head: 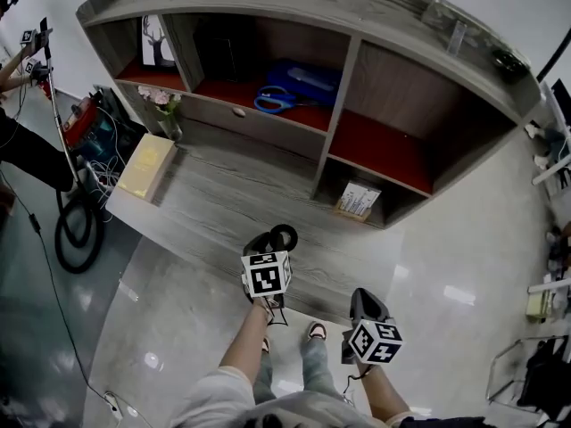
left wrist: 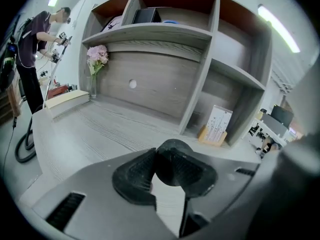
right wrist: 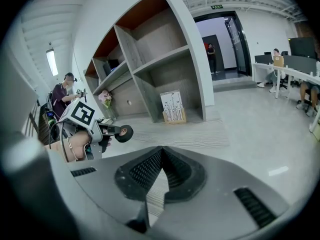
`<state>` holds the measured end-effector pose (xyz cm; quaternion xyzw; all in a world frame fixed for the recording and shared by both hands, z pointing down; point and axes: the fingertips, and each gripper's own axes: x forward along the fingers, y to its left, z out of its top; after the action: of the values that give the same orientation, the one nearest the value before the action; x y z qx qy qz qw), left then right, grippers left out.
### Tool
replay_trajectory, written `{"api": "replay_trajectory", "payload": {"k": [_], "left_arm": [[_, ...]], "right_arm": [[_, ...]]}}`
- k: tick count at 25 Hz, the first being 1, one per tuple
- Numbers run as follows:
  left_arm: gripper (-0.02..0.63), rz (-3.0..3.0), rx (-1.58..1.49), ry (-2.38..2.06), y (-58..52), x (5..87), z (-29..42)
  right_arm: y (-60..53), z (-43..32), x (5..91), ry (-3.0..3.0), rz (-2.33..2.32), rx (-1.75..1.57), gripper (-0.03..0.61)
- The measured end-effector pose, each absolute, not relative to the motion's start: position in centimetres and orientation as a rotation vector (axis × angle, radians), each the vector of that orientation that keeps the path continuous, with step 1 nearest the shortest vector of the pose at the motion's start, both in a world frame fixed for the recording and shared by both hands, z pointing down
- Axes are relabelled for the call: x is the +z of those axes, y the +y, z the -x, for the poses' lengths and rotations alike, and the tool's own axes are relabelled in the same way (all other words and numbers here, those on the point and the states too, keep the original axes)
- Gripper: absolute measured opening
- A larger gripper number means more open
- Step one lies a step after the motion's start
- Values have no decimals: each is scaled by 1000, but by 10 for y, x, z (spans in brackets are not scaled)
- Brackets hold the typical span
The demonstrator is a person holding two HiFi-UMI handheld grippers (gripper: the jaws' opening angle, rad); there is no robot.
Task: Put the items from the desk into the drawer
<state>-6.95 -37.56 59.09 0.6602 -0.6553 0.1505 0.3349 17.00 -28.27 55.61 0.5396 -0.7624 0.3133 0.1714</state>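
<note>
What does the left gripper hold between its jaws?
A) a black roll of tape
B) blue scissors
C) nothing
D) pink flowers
A: in the right gripper view, the left gripper has its jaws closed on a black roll of tape.

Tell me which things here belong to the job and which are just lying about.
Job: black tape roll in left gripper, drawer, book on desk.
Lying about: flower vase, blue scissors, desk calendar, deer picture.
</note>
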Motion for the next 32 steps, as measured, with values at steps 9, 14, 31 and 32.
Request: {"api": "replay_trajectory", "payload": {"k": [9,14,31,32], "left_arm": [[101,-1765,402,-1675,-339,575,59],[101,-1797,408,-1645,-316,568,52],[101,-1930,494,-1531,-246,557,35],[101,-1935,496,-1527,-243,556,35]], "right_arm": [[-259,-170,539,-2173,-1576,873,-2],[-243,-170,537,-2156,-1606,861,-2],[-181,-166,529,-2110,-1705,833,-2],[-178,-166,529,-2107,-1710,832,-2]]}}
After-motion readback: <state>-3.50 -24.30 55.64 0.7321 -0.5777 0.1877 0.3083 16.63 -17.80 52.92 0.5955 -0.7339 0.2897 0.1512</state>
